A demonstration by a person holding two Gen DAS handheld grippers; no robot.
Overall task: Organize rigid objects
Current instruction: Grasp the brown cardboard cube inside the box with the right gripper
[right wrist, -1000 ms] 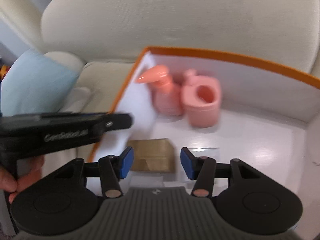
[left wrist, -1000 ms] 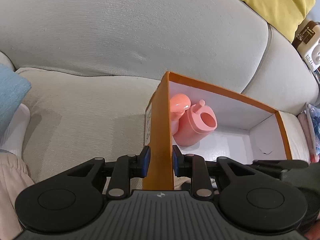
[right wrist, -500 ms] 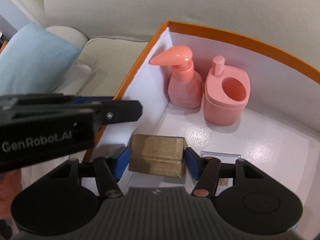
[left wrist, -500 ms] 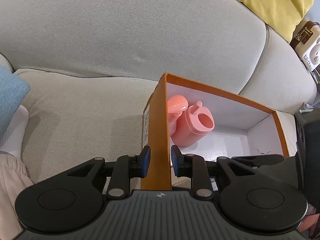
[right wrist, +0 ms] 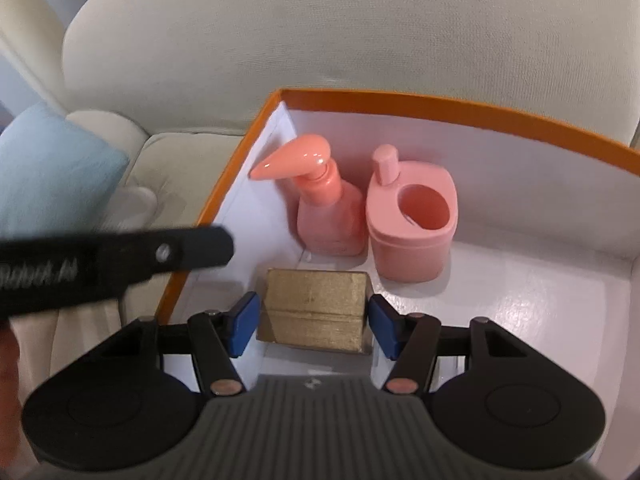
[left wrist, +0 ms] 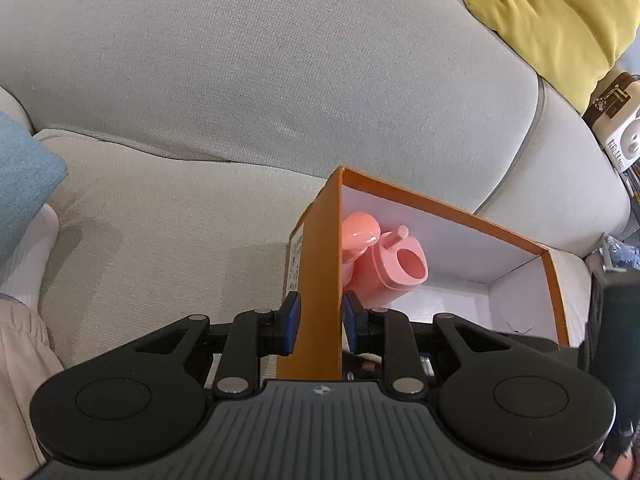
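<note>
Since a moment earlier, the right gripper (right wrist: 312,322) had released the gold block (right wrist: 314,310) inside the orange box (right wrist: 460,109) beside both pink dispensers, fingers parted, while the left gripper (left wrist: 318,322) clamped its wall; organizing looked nearly done.

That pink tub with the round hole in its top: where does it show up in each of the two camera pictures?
Left wrist view: the pink tub sits right of centre, just beyond the orange box wall that the left gripper clamps.
Right wrist view: right of centre, in the box's far corner area.
Shared landmark: the pink pump bottle beside it on its left.
</note>
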